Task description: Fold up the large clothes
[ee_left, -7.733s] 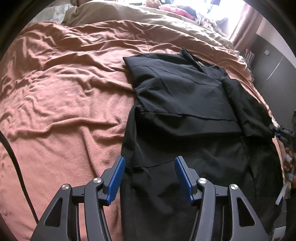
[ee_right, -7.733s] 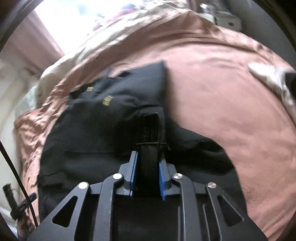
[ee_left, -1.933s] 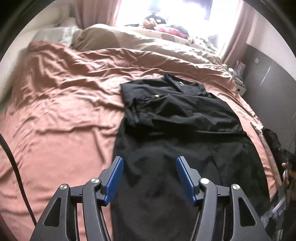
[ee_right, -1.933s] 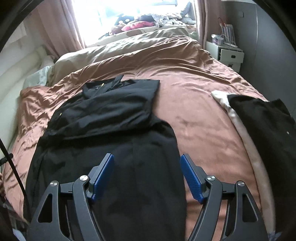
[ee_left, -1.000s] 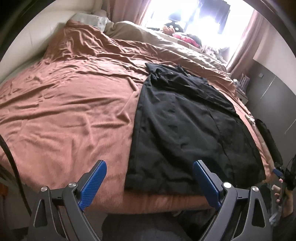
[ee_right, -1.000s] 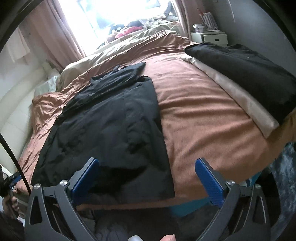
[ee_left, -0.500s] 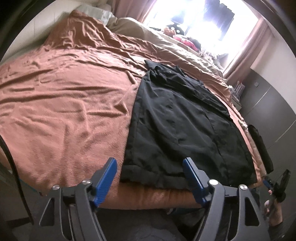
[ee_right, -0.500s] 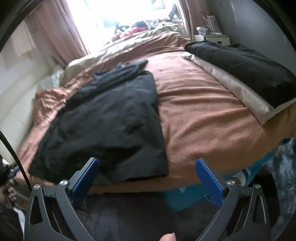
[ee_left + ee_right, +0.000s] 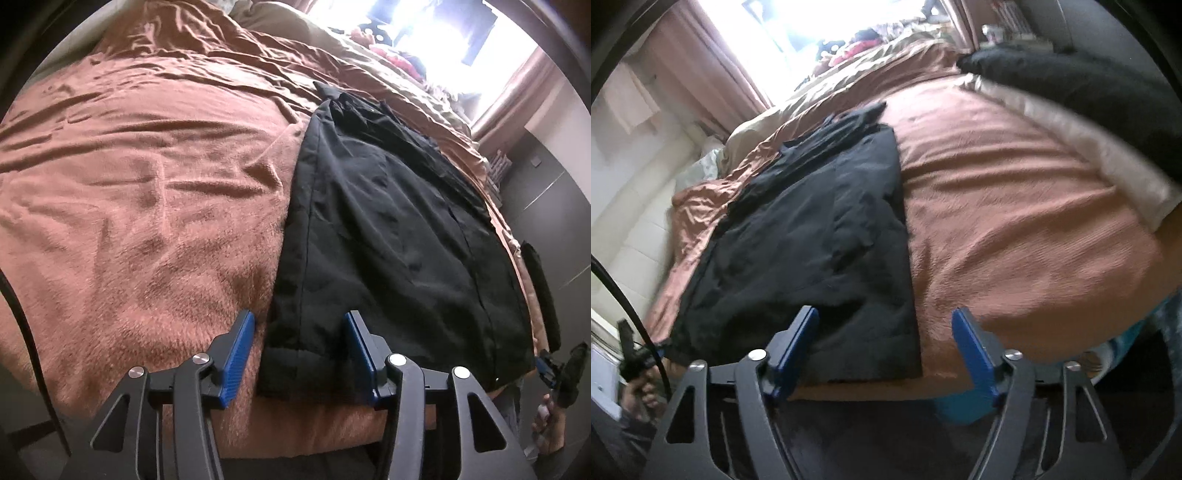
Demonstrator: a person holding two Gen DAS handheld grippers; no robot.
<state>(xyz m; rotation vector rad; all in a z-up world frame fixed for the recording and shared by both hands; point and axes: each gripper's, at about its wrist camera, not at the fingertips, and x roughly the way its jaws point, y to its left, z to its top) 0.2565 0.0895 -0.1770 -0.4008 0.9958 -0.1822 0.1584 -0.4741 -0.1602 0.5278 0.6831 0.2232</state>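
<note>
A large black garment [image 9: 388,229] lies flat on the rust-brown bed cover [image 9: 147,192], sleeves folded in, its hem at the near bed edge. My left gripper [image 9: 299,354] is open, its blue pads either side of the hem's left corner, low at the bed edge. In the right wrist view the garment [image 9: 827,236] runs up the bed. My right gripper [image 9: 886,343] is open and straddles the hem's right corner. The right gripper also shows in the left wrist view [image 9: 565,369].
A folded black garment on a cream one [image 9: 1082,110] lies at the bed's right side. Pillows and clutter sit by the bright window [image 9: 436,48]. Dark cabinets [image 9: 546,192] stand at right. The floor lies just below both grippers.
Both grippers have dropped and pulled back to the near bed edge, and now straddle the hem corners. Their jaws have narrowed from wide open. The garment has not moved.
</note>
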